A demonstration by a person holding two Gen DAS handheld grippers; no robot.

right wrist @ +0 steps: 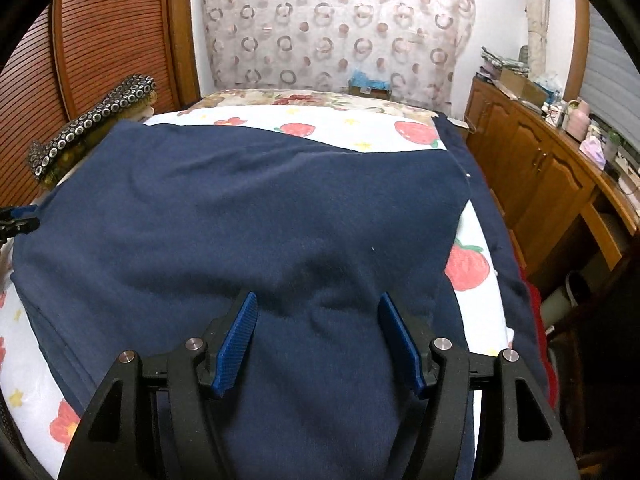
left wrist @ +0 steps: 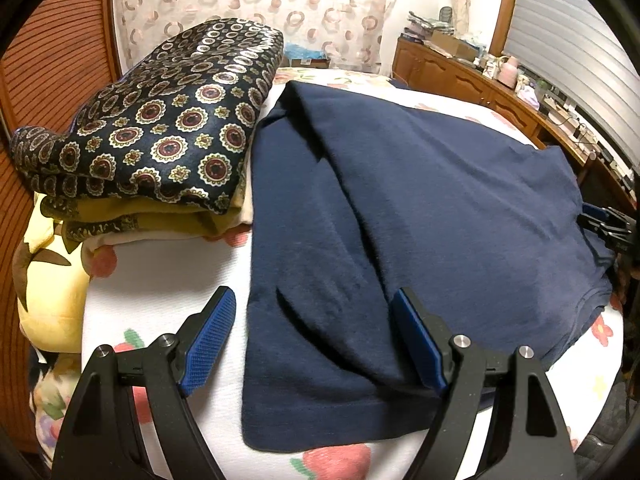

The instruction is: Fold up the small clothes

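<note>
A navy garment [left wrist: 440, 200] lies spread on the strawberry-print bed sheet [left wrist: 160, 300], with one side folded over its middle. My left gripper [left wrist: 313, 294] is open just above the garment's near left edge; one finger is over the sheet, the other over the cloth. In the right wrist view the same navy garment [right wrist: 240, 220] fills the middle, and my right gripper [right wrist: 318, 298] is open above its near part, the cloth bulging up between the fingers but not pinched. Each gripper shows at the edge of the other's view: right gripper [left wrist: 608, 224], left gripper [right wrist: 18, 218].
A stack of folded clothes topped by a dark medallion-patterned cloth [left wrist: 160, 132] sits left of the garment, and a yellow cushion [left wrist: 48, 280] lies below it. A wooden cabinet [right wrist: 540, 168] crowded with small items runs along the right. A ring-patterned curtain [right wrist: 340, 32] hangs behind the bed.
</note>
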